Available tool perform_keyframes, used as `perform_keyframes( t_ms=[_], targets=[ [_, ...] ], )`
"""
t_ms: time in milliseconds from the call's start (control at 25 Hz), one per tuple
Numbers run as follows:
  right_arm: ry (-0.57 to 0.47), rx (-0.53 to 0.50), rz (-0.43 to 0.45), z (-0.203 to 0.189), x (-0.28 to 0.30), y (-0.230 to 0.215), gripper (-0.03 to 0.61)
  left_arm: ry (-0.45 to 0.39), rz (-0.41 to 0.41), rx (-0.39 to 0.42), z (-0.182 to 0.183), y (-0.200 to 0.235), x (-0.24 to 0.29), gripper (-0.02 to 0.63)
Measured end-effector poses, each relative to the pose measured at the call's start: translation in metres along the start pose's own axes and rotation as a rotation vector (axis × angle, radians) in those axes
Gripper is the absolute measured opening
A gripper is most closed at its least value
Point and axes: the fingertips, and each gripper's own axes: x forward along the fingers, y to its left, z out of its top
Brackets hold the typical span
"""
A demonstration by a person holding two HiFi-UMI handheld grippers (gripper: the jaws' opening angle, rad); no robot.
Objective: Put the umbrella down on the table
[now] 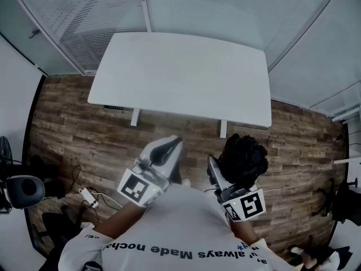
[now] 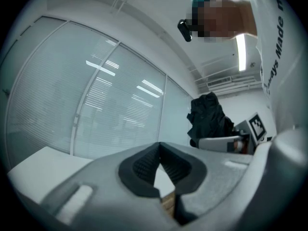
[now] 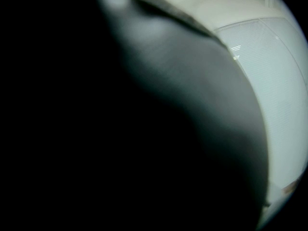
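Observation:
In the head view a bunched black umbrella (image 1: 243,158) sits in my right gripper (image 1: 223,168), which is shut on it in front of my chest. The left gripper view shows the same umbrella (image 2: 209,115) above the right gripper's grey jaw (image 2: 222,143). Dark fabric fills almost all of the right gripper view, hiding that gripper's jaws. My left gripper (image 1: 174,144) is held beside it, shut with its tips (image 2: 160,146) touching and nothing between them. The white table (image 1: 180,78) stands ahead of both grippers, bare on top, and its corner (image 2: 38,163) shows low on the left.
Glass walls with blinds (image 1: 101,16) run behind the table. Wood floor (image 1: 84,129) lies between me and the table. A power strip with cables (image 1: 87,196) and a chair (image 1: 22,191) are at the left. Dark gear (image 1: 341,202) stands at the far right.

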Motion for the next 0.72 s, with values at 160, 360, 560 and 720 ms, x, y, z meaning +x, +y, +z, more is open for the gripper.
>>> perform_keyframes(
  t_ms=[160,360,560,720],
  targets=[
    [0.007,-0.010,-0.001,0.003,0.064,-0.032,0.238,-0.002,-0.003,-0.021,0.006,0.059,0.039,0.003],
    [0.007,-0.014,-0.009,0.012,0.151,-0.069,0.238,-0.004,-0.009,-0.006,0.015,0.143,0.085,0.003],
    [0.011,-0.015,-0.012,0.020,0.227,-0.103,0.238,0.003,-0.010,-0.024,0.030,0.216,0.129,0.003],
    [0.016,-0.014,-0.013,0.022,0.281,-0.128,0.238,0.004,-0.006,-0.031,0.034,0.267,0.157,0.003]
  ],
)
